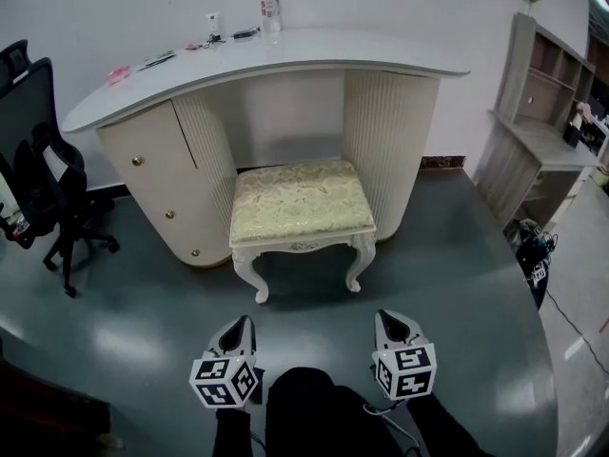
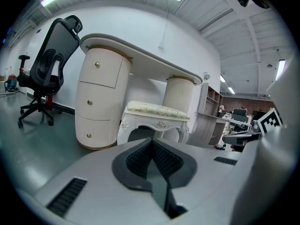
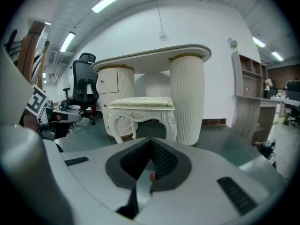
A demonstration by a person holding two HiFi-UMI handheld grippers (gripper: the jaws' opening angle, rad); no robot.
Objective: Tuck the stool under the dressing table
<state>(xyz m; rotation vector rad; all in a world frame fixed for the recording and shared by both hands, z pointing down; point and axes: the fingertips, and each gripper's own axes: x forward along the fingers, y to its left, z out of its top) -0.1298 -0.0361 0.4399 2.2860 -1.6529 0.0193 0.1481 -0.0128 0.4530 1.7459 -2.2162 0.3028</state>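
Note:
The white stool (image 1: 300, 203) with a pale floral cushion stands on the grey floor. Its back half is in the knee opening of the cream dressing table (image 1: 285, 55) and its front legs are out. My left gripper (image 1: 243, 322) and right gripper (image 1: 388, 315) hover low, side by side, a short way in front of the stool, touching nothing. Both are shut and hold nothing. In the left gripper view the stool (image 2: 158, 110) is ahead beyond the closed left gripper (image 2: 152, 142). In the right gripper view the stool (image 3: 140, 103) stands ahead left of the right gripper (image 3: 151, 142), beside the table's ribbed pillar (image 3: 187, 97).
A black office chair (image 1: 38, 188) stands left of the table. A wooden shelf unit (image 1: 542, 112) is at the right wall, with a dark object (image 1: 533, 250) on the floor by it. A bottle (image 1: 271, 8) and small items sit on the tabletop.

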